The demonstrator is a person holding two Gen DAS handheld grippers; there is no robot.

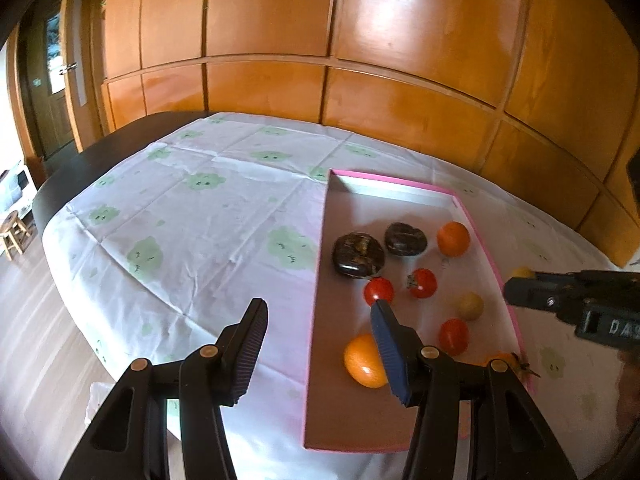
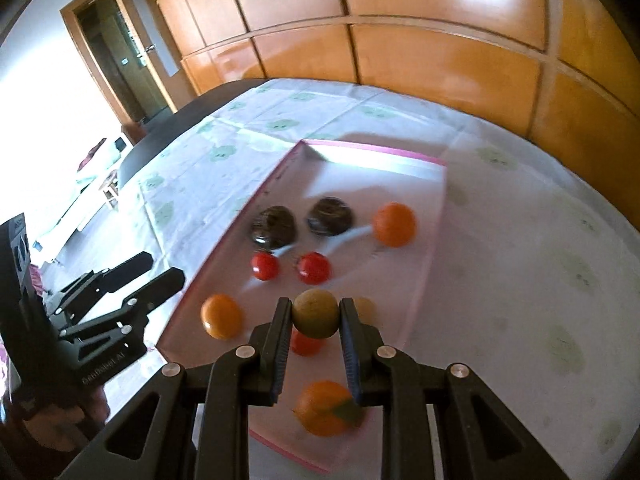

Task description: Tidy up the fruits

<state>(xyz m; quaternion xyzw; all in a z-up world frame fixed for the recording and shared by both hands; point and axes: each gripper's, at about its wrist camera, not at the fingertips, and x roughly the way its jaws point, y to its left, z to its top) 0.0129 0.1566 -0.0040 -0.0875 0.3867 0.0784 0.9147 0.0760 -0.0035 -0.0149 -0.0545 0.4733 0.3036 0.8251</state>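
A pink-rimmed tray (image 1: 416,188) (image 2: 372,151) on the table holds two dark fruits (image 1: 358,255) (image 2: 274,227), several red tomatoes (image 1: 423,283) (image 2: 314,267), oranges (image 1: 453,238) (image 2: 394,224) and a pale yellow fruit (image 1: 470,306) (image 2: 364,306). My right gripper (image 2: 315,316) is shut on a round yellow-brown fruit (image 2: 315,314), held above the tray's near half. In the left wrist view it (image 1: 514,286) comes in from the right over the tray's rim. My left gripper (image 1: 320,316) (image 2: 148,276) stands open and empty, straddling the tray's left rim.
A white tablecloth with green prints (image 1: 192,216) (image 2: 520,240) covers the dark table. Wooden wall panels (image 1: 360,40) stand behind it. A small wooden stool (image 1: 14,232) sits on the floor to the left, near a doorway (image 1: 52,80).
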